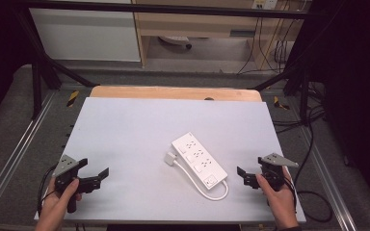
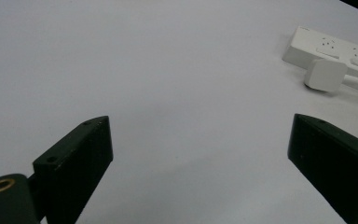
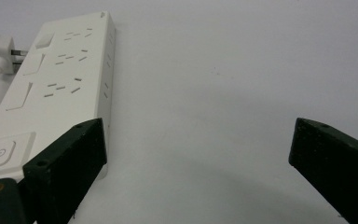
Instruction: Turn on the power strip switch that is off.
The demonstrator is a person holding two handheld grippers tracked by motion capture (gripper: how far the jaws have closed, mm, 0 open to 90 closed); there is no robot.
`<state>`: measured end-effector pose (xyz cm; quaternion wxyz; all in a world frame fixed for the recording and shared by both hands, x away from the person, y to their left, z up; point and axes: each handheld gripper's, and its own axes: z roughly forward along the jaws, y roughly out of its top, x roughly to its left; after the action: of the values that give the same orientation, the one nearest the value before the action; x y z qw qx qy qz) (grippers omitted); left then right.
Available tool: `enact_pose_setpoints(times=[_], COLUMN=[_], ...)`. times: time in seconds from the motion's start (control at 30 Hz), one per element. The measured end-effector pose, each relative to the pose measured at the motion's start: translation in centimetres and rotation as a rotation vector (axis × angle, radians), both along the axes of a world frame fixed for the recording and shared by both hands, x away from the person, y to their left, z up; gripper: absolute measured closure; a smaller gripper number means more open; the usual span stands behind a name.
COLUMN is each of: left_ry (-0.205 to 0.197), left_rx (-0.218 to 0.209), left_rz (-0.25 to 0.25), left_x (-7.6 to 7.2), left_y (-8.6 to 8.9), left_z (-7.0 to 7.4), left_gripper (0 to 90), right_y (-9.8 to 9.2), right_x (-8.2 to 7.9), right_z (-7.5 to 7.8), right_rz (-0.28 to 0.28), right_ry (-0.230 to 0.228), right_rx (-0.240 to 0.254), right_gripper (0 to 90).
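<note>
Between the left gripper (image 1: 98, 176) and right gripper (image 1: 244, 176), a white power strip (image 1: 198, 160) lies diagonally on the table (image 1: 125, 125). Both grippers' jaws are spread wide, holding nothing. Bare surface lies ahead of each, with the strip just beside the right gripper's left jaw.

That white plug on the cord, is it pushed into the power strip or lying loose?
Loose. The plug lies on the table beside the power strip, its metal prongs bare in the right gripper view, in no socket.

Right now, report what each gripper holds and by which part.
Nothing is held. The left gripper and right gripper are both open over the table, apart from the power strip and its plug.
</note>
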<state>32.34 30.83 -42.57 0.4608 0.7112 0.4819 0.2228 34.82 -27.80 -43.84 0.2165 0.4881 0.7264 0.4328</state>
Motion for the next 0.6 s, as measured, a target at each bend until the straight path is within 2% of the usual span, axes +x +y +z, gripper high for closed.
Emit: enact_pose_setpoints(times=[0.23,0.47,0.6], left_ry=[0.000,0.007,0.007], left_rx=[0.007,0.008,0.000], left_rz=[-0.014,-0.019,-0.018], left_x=[0.1,0.3,0.3], left_y=[-0.1,-0.1,0.1], left_z=[0.1,0.0,0.0], left_gripper=[6.5,6.5,6.5], right_y=[-0.1,0.2,0.5], right_x=[0.0,-0.1,-0.4], right_z=[0.5,0.9,1.3], right_rz=[0.011,0.037,0.049], right_ry=[-0.012,0.002,-0.015], right_rx=[0.026,0.050,0.060], right_gripper=[4.2,4.3,3.9])
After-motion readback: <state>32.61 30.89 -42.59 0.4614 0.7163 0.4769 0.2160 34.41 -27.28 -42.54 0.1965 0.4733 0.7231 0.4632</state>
